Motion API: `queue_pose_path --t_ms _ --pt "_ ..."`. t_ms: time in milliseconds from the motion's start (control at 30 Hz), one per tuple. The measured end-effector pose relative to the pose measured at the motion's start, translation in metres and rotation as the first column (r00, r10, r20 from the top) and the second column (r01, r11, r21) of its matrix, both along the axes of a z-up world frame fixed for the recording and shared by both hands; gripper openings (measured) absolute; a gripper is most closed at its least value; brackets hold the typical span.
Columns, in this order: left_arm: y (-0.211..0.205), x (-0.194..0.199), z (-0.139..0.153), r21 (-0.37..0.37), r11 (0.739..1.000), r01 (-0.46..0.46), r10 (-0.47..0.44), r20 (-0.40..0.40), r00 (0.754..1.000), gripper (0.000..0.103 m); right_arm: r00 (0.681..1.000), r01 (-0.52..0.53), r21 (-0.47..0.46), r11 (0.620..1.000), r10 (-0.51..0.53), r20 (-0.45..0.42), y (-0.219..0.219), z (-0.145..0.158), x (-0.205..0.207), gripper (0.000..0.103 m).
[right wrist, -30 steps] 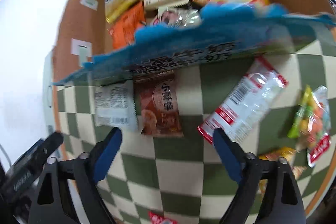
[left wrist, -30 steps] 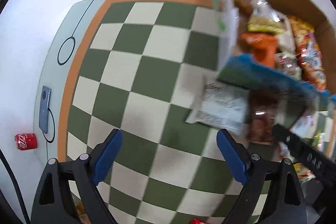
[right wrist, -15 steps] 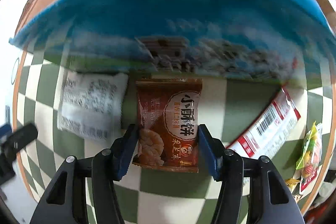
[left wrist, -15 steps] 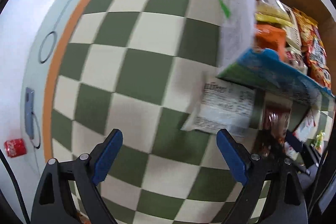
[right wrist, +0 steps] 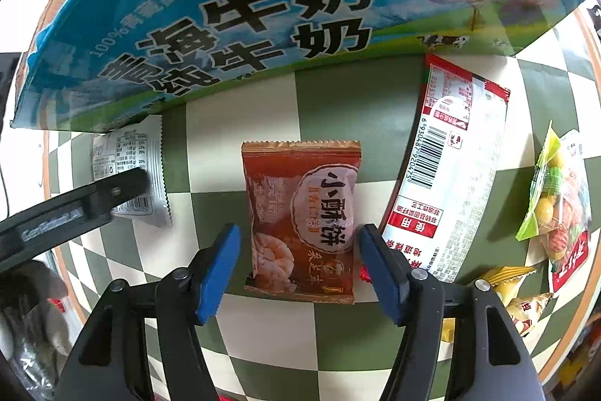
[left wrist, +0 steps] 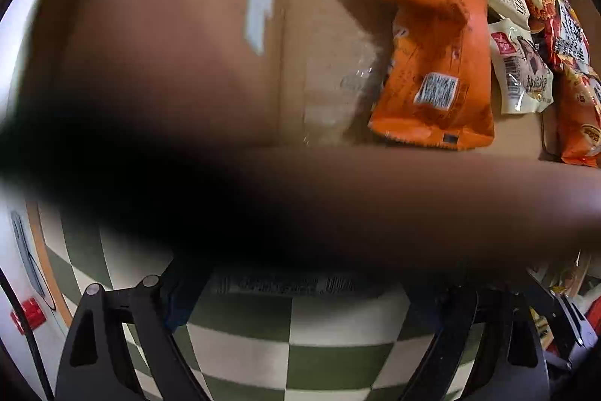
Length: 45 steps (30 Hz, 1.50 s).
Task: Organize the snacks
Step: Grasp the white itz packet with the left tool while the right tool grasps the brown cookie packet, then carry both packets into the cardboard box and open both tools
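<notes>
In our right wrist view, the left gripper (right wrist: pixel 139 181) reaches in from the left edge over a grey-white packet (right wrist: pixel 129 168); we cannot tell there how its jaws stand. At centre, the brown biscuit packet (right wrist: pixel 302 217) lies flat on the checkered cloth (right wrist: pixel 240 138), below the blue milk carton (right wrist: pixel 225 6). Our right gripper (right wrist: pixel 298 252) straddles the packet's lower half, its jaws just opening and pads clear of it. A red-and-white packet (right wrist: pixel 447 175) lies right.

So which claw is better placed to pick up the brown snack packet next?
The right claw: its open jaws, just widened, straddle the brown snack packet without touching it. The left claw is beside the silver packet, its view blocked by the box flap.
</notes>
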<state>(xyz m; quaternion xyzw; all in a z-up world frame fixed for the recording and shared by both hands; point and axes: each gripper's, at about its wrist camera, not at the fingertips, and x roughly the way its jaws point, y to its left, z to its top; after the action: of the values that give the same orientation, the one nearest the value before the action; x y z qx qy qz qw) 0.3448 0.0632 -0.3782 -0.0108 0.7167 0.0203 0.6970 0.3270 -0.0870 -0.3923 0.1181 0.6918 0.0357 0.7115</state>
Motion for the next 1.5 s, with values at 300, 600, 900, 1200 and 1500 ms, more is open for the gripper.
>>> queue_pose_path --t_ms 300,600,900,1200,1500 --pt "-0.026 -0.031 0.01 0.03 1.0 0.01 -0.011 0.034 0.999 0.075 0.99 -0.131 -0.188 0.973 0.139 0.028 0.046 0.003 0.0 0.062" --pt "-0.032 -0.081 0.013 0.034 0.999 -0.035 0.034 0.029 0.999 0.074 0.982 -0.173 -0.175 0.969 0.183 0.046 0.047 0.009 -0.015 0.061" --pt "-0.041 -0.086 0.055 0.024 0.999 -0.021 0.018 0.109 0.994 0.074 0.982 -0.164 -0.095 0.982 0.171 0.075 0.039 0.029 -0.028 0.061" --pt "-0.036 -0.09 0.125 -0.058 0.998 -0.011 0.022 0.197 0.98 0.074 0.981 -0.129 -0.012 0.992 0.129 0.143 0.001 0.08 -0.03 0.061" --pt "-0.045 -0.032 0.201 -0.141 0.988 0.066 -0.02 0.31 0.95 0.074 0.962 -0.077 0.093 0.993 0.049 0.269 -0.039 0.174 -0.028 0.061"
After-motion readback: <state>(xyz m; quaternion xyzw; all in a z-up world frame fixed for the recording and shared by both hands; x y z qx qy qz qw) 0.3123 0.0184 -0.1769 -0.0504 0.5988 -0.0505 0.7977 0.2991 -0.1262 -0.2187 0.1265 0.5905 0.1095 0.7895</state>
